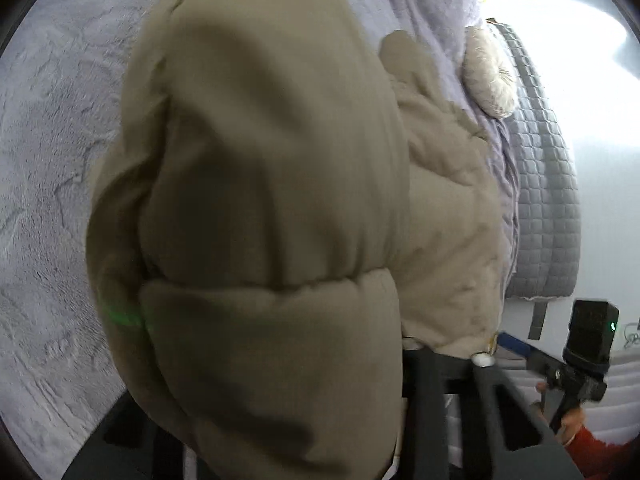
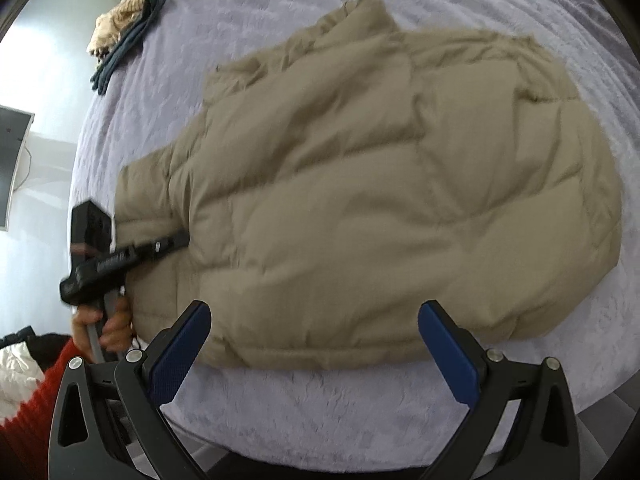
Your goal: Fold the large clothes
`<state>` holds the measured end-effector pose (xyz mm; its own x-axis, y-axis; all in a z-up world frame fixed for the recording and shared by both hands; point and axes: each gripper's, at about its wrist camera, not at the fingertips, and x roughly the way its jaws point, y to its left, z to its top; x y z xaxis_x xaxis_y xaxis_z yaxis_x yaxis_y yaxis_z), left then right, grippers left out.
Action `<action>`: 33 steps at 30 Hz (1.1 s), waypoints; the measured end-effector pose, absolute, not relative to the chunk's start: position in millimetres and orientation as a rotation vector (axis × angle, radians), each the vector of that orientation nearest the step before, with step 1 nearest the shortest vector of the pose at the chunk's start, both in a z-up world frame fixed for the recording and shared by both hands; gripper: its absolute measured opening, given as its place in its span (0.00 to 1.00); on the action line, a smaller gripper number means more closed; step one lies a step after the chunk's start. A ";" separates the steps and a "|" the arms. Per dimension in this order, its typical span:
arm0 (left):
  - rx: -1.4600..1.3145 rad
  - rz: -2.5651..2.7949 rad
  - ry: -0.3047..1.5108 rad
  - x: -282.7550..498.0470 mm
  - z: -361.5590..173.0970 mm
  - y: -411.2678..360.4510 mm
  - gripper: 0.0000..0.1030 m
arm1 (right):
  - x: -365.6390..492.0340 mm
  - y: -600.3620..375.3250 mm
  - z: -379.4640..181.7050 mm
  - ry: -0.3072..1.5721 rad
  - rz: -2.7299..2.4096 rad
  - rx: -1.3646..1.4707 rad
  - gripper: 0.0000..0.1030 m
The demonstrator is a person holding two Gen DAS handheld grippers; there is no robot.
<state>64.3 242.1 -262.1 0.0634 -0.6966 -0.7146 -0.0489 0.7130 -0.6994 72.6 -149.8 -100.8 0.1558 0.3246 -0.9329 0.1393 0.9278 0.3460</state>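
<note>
A beige puffer jacket (image 2: 380, 184) lies spread on a lilac fleece bed cover (image 2: 320, 400). My left gripper (image 2: 178, 241) reaches in from the left, its fingers sunk in the fold where the sleeve meets the body, and it looks shut on the sleeve. In the left wrist view that sleeve (image 1: 264, 208) bulges over the jaws and hides the fingertips; only one dark finger (image 1: 492, 396) shows. My right gripper (image 2: 315, 308) hovers open over the jacket's near hem, blue pads (image 2: 184, 352) wide apart with nothing pinched. Its blue pad (image 1: 514, 347) also shows beside the jacket.
A fur-trimmed garment with dark cloth (image 2: 132, 20) lies at the bed's far left corner. A round cream cushion (image 1: 488, 76) and a grey quilted mattress side (image 1: 552, 200) show. A dark screen (image 2: 12, 160) hangs on the wall. A red sleeve (image 2: 36, 392) is near.
</note>
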 end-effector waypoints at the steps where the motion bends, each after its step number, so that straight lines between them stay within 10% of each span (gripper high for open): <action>1: -0.635 -0.546 1.438 64.6 -257.3 239.0 0.27 | 76.7 -152.7 -98.9 1.395 0.135 0.397 0.91; 4: -0.614 -0.528 1.425 63.7 -239.8 233.8 0.23 | 89.8 -158.7 -100.8 1.363 0.116 0.406 0.24; 5: -0.614 -0.524 1.420 63.1 -233.6 232.8 0.22 | 96.5 -162.0 -106.0 1.352 0.122 0.432 0.19; 20: -0.453 -0.547 1.384 65.4 -71.8 106.4 0.22 | 151.6 -187.9 -195.2 1.316 0.269 0.687 0.13; 33: -0.225 -0.601 1.462 85.2 -56.6 -46.6 0.27 | 145.8 -252.3 -174.5 1.289 0.280 0.772 0.11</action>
